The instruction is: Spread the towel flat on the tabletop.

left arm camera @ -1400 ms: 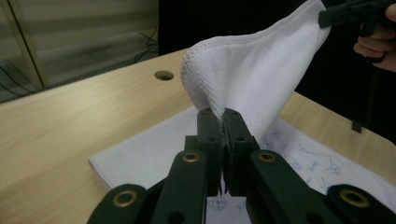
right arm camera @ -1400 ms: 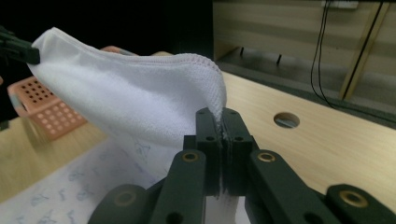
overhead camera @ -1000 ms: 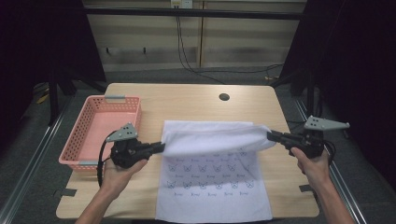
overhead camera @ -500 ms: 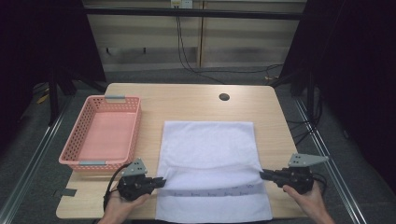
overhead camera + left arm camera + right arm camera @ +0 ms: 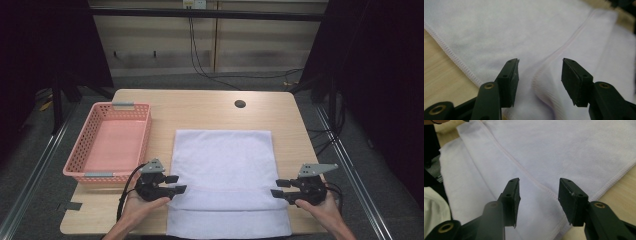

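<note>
The bench (image 5: 210,107) carries a white towel (image 5: 225,165) folded over itself, spread from centre toward 6 o'clock. A pink basket (image 5: 107,145) sits at 9 o'clock. Left hand-held gripper (image 5: 176,184) and right hand-held gripper (image 5: 278,188) have just been opening; each stands parted over the fold's edge, gripping nothing.

A light wooden table (image 5: 210,107) carries a folded white towel (image 5: 225,160) at its middle; left of the towel lies a pink basket (image 5: 142,132), beyond it a dark round hole (image 5: 240,104).
</note>
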A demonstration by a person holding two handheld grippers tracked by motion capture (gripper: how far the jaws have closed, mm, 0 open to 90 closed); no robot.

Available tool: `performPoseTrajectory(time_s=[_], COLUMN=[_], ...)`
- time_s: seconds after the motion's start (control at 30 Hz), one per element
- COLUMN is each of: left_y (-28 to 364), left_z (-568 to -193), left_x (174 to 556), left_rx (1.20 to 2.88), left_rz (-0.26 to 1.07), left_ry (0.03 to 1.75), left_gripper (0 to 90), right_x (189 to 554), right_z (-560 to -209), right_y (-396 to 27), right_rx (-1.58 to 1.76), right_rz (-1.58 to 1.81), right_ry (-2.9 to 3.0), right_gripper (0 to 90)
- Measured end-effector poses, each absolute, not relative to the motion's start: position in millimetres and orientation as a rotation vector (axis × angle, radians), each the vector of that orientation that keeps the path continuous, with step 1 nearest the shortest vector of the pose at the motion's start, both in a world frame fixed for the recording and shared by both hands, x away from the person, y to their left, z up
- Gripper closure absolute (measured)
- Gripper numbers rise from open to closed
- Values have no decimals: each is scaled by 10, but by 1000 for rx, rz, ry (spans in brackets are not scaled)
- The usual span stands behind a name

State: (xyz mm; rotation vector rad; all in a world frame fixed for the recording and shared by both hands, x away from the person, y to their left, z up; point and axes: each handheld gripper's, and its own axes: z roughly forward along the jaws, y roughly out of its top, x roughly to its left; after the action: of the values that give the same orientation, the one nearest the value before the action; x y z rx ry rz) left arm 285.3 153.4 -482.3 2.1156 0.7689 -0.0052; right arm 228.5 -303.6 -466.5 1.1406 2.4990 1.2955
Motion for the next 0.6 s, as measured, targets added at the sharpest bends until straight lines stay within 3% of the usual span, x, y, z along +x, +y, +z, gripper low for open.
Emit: performPoseTrajectory(time_s=[0.07,0.17,0.23,0.3,0.33,0.5,0.6], left_y=[1485,1437,1434,1434,1442,1528,1617], left_z=[-4869,-4907,-4931,-4881,-4846,-4778,-4777], left_x=[2878,2806,2740,2672,2621,2351,2187], left_rx=[2150,2220,2225,2211,2200,2183,2177], left_rz=[-7,-28,-42,-60,-54,-96,-134], left_ry=[769,710,709,667,662,579,555], left_gripper=[528,727,838,854,853,842,823], right_x=[2360,2406,2405,2372,2340,2001,1773], right_z=[-4728,-4851,-4926,-4913,-4878,-4691,-4673], right_y=[-3004,-2938,-2908,-2917,-2935,-2969,-2973], right_rx=[1150,1156,1175,1171,1139,1051,1029], right_rz=[1288,1210,1152,1169,1221,1313,1345], right_ry=[2525,2587,2625,2613,2593,2575,2604], right_gripper=[497,511,621,796,825,847,800])
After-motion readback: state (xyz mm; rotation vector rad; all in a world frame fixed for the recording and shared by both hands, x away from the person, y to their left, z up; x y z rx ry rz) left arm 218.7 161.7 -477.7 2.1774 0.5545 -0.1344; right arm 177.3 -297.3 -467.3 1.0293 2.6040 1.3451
